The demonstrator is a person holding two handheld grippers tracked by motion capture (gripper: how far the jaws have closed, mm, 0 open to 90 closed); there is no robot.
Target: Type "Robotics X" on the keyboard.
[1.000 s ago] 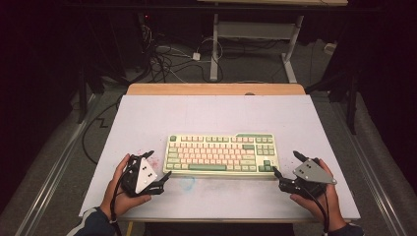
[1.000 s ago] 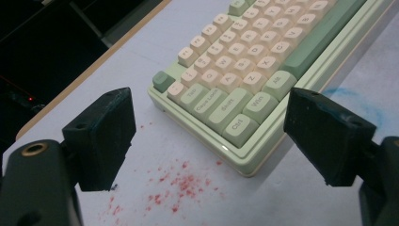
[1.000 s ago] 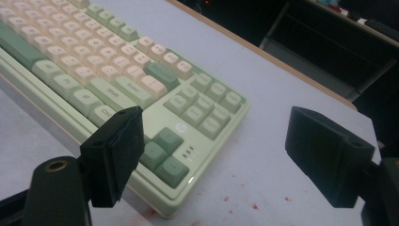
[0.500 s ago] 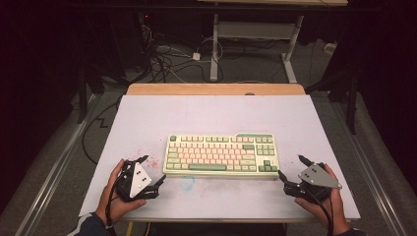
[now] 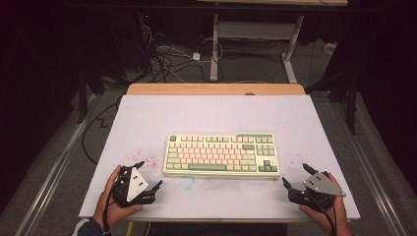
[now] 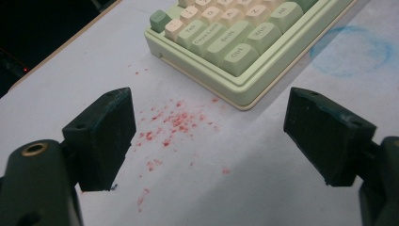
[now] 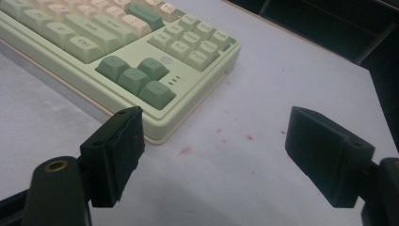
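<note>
A white-topped table (image 5: 216,118) stands in a dark room. At its centre lies a pale green mechanical keyboard with cream and green keys (image 5: 221,155). The left gripper (image 5: 148,176) sits at about eight o'clock from it, the right gripper (image 5: 295,176) at four o'clock. Both have jaws spread wide, holding nothing, each pointing toward a near corner of the keyboard. Red specks (image 6: 171,125) dot the surface before the left gripper.

On the keyboard (image 6: 244,44), the left gripper view showed green keycaps near the left end marked "Tab", "Caps Lock", "Shift" and "Ctrl", with a pink "Z" farther along. In the right gripper view the same keyboard (image 7: 117,56) carried a "Ctrl" keycap, a long "Shift" and "Enter"; the other legends were too blurred to read.
</note>
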